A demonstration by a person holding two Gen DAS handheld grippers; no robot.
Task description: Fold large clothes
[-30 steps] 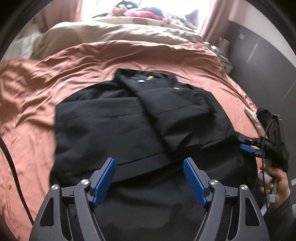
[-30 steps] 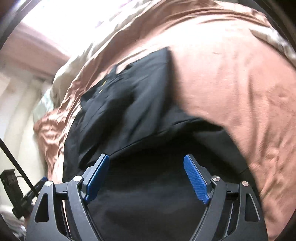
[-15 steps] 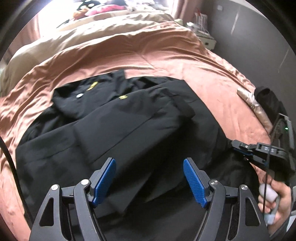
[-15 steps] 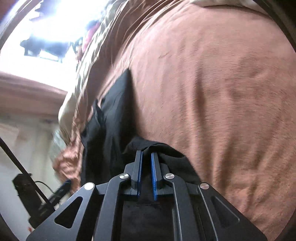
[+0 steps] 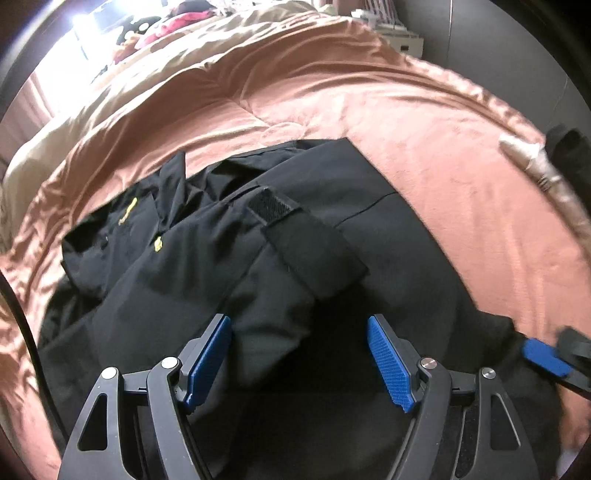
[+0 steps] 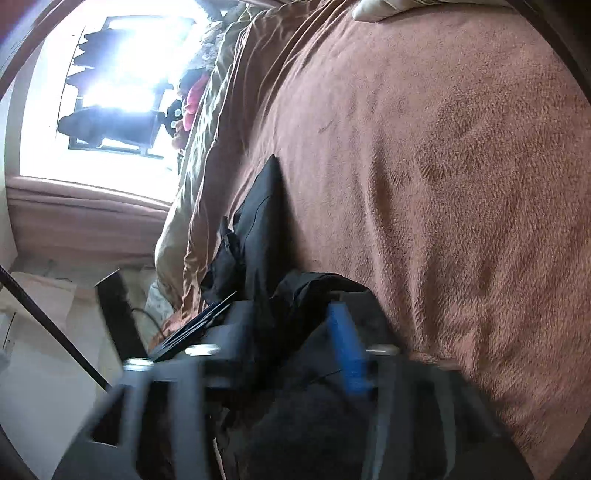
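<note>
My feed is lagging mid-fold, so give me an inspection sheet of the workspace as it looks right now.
Surface: brown bedspread, wrinkled, on a bed.
Job's things: black jacket lying partly folded, a sleeve with a velcro cuff strap laid across it.
Clutter: rolled pinkish item at the bed's edge.
Grippers: left tongs open just above the jacket; right tongs motion-blurred, with black fabric between them, grip uncertain.
Cables: black cable at the left edge.
Surroundings: bright window, beige bedding, nightstand.
</note>
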